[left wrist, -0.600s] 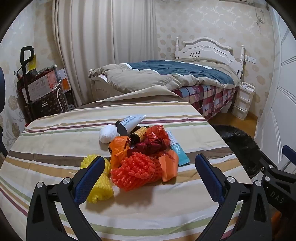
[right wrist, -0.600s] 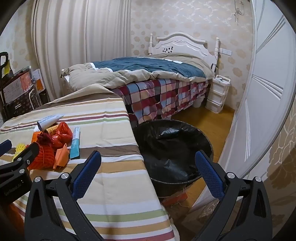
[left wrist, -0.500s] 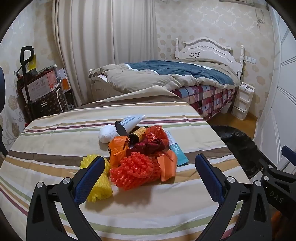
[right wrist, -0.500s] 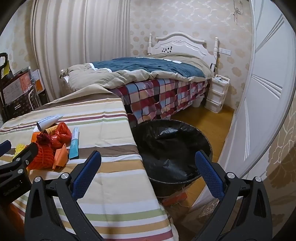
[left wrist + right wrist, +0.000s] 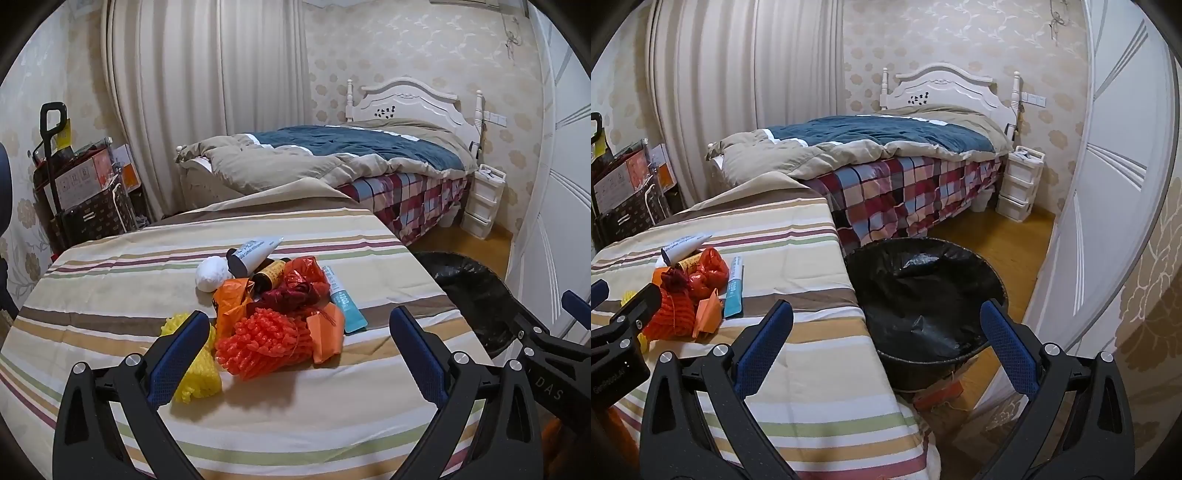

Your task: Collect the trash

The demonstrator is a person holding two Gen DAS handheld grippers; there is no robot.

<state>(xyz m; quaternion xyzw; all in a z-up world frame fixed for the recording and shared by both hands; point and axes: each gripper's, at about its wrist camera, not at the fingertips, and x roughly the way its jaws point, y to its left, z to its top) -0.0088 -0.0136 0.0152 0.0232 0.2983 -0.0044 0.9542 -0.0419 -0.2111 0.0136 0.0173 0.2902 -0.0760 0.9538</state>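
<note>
Trash [image 5: 273, 317] lies heaped mid-bench [image 5: 110, 280] beside the lined bin [image 5: 923, 295], so the left gripper [image 5: 295, 347], fingers wide and empty, faces it; right gripper [image 5: 886, 347] gapes empty too.

Desk cloth [image 5: 110, 280]: cream with tan, brown, green, maroon stripes. Net [image 5: 264, 341] orange-red; second net [image 5: 195, 376] yellow. Bag [image 5: 306, 275] red, wrapper [image 5: 231, 299] orange. Tube [image 5: 255, 251] white, black cap; tube [image 5: 343, 301] teal and white. Ball [image 5: 211, 274] white. Bin liner [image 5: 923, 291] black. Bed sheet [image 5: 905, 195] red-blue-cream plaid; quilt [image 5: 882, 134] dark teal and beige. Gripper pads [image 5: 177, 354] blue.
</note>
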